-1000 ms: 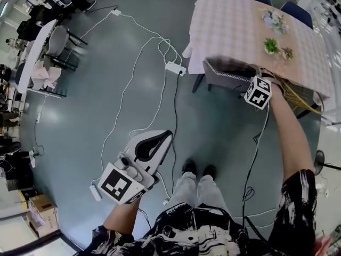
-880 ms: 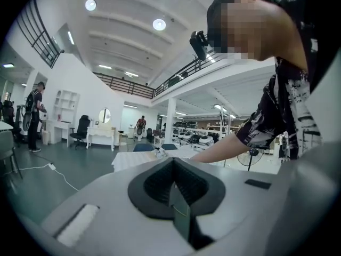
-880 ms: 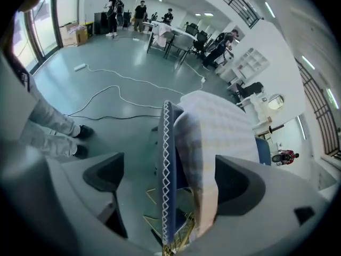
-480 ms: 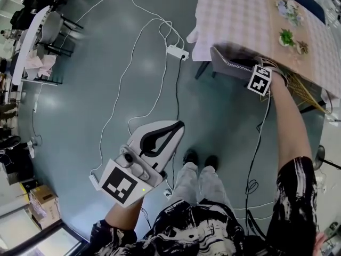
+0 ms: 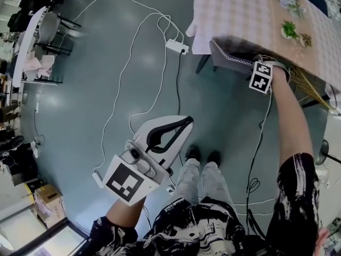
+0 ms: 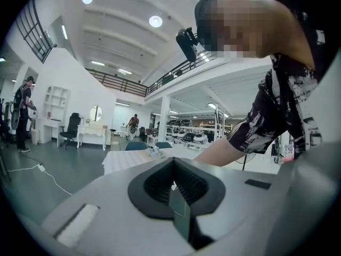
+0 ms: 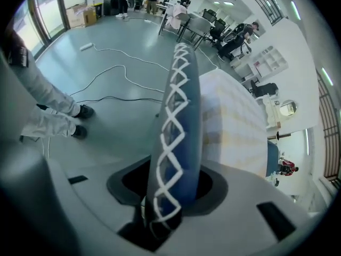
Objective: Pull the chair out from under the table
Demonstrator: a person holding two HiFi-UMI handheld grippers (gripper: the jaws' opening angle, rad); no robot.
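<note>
Right tongs (image 7: 169, 193) just closed on chair back (image 7: 178, 116) (white-stitched), beside table (image 5: 234, 9)

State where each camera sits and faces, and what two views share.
Head view: head-mounted, steeply down at chair backrest; left gripper, right gripper, shoes.
Left gripper view: on that gripper, level toward table; shut jaws, right arm.
Right gripper view: on that gripper, down chair backrest its jaws just closed on; shoes.
Shared, head and right: chair backrest.

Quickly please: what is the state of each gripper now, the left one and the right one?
The left gripper: closed, holding nothing.
The right gripper: jaws have just been closing; now gripping the top edge of the chair back.
</note>
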